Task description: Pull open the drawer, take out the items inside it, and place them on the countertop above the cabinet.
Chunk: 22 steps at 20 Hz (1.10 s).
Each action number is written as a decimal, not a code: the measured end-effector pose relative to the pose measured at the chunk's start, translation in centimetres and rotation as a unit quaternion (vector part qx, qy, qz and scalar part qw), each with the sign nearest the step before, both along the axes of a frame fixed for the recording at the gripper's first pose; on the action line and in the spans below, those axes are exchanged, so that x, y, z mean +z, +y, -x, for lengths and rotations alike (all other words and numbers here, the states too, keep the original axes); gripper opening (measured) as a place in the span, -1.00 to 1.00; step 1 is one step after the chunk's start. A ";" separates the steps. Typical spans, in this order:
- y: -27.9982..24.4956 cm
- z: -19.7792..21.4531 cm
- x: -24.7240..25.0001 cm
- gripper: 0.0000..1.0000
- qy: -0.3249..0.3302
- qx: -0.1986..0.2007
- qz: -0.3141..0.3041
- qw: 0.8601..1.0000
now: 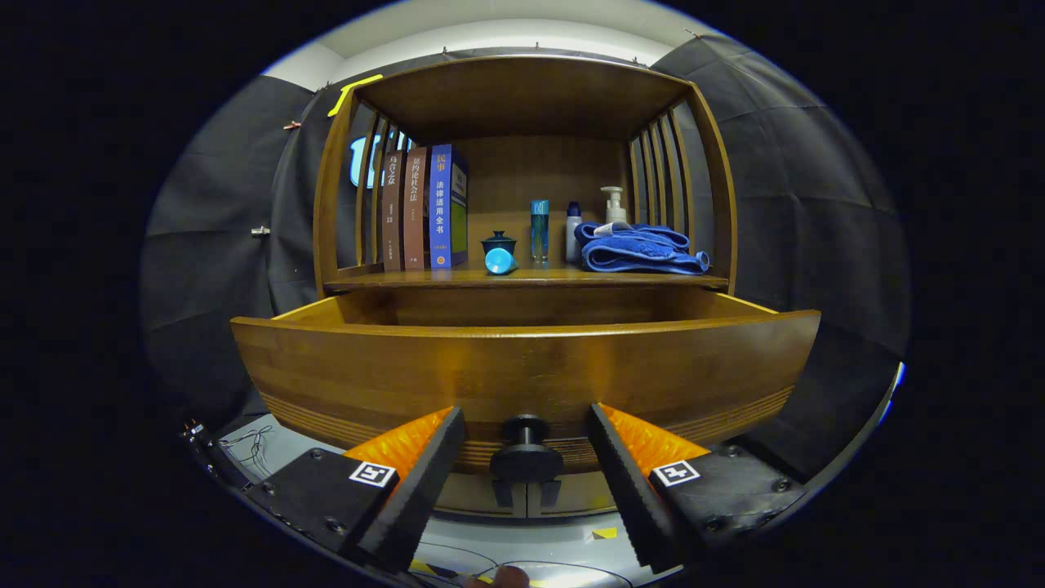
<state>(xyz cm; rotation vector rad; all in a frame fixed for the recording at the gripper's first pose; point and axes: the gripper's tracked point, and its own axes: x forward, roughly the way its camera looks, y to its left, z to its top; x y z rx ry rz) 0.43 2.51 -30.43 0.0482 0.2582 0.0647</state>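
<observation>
Gripper (526, 433): 2 wedge fingers, ribbed pads, square tag & screws on each mount.

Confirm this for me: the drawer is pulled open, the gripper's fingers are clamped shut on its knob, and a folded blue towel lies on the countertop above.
One thing is wrong. In the gripper view the gripper is open: the fingers stand apart on either side of the knob without touching it. The drawer is pulled open, and the folded blue towel does lie on the countertop above.

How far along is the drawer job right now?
Done: the drawer is pulled out. In hand: nothing; the tongs are open astride its knob without gripping it. Left: the drawer's inside is hidden behind its front, so emptying it onto the countertop remains.
</observation>
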 end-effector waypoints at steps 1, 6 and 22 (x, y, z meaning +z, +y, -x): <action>0.0 -0.3 -0.1 0.97 0.004 0.001 0.005 1.000; 0.2 -3.4 -0.3 0.98 0.011 0.003 0.001 1.000; 0.8 -11.9 -1.2 0.97 0.020 0.000 -0.007 1.000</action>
